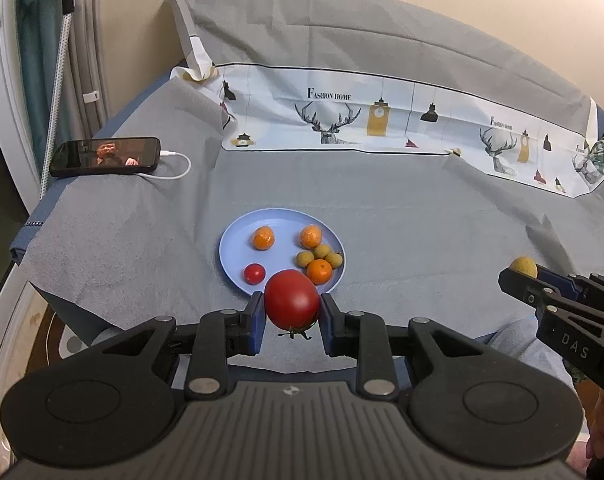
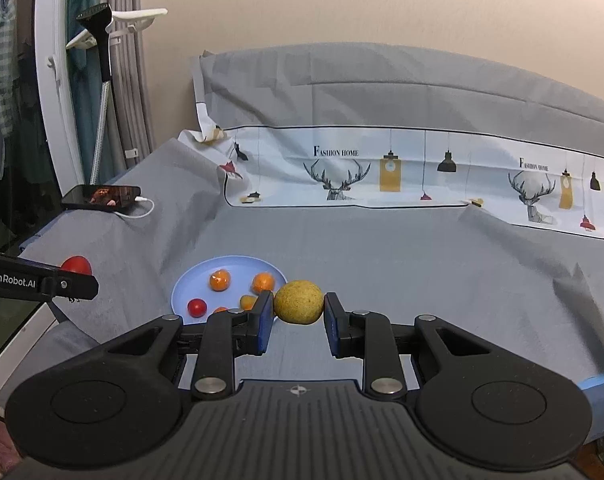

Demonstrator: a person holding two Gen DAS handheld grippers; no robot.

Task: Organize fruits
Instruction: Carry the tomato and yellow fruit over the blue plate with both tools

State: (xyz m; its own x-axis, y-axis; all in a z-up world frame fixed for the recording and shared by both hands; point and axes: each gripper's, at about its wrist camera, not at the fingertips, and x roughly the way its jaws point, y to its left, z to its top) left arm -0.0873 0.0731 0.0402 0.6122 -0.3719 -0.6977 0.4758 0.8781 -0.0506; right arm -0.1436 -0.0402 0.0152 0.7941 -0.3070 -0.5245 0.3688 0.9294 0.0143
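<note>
A light blue plate (image 1: 238,248) lies on the grey cloth and holds three oranges (image 1: 263,237), three small yellow-green fruits (image 1: 304,258) and a small tomato (image 1: 254,273). My left gripper (image 1: 292,306) is shut on a large red tomato (image 1: 292,298), held just above the plate's near rim. My right gripper (image 2: 299,307) is shut on a yellow-green round fruit (image 2: 299,301), right of the plate (image 2: 190,284). The right gripper also shows in the left wrist view (image 1: 526,276) with its fruit (image 1: 523,267). The left gripper's tomato shows in the right wrist view (image 2: 76,265).
A phone (image 1: 104,157) with a white charging cable (image 1: 178,168) lies at the far left of the cloth. A printed white cloth band (image 1: 382,120) runs across the back, under a grey pillow-like fold (image 1: 342,28). The bed edge drops off at left.
</note>
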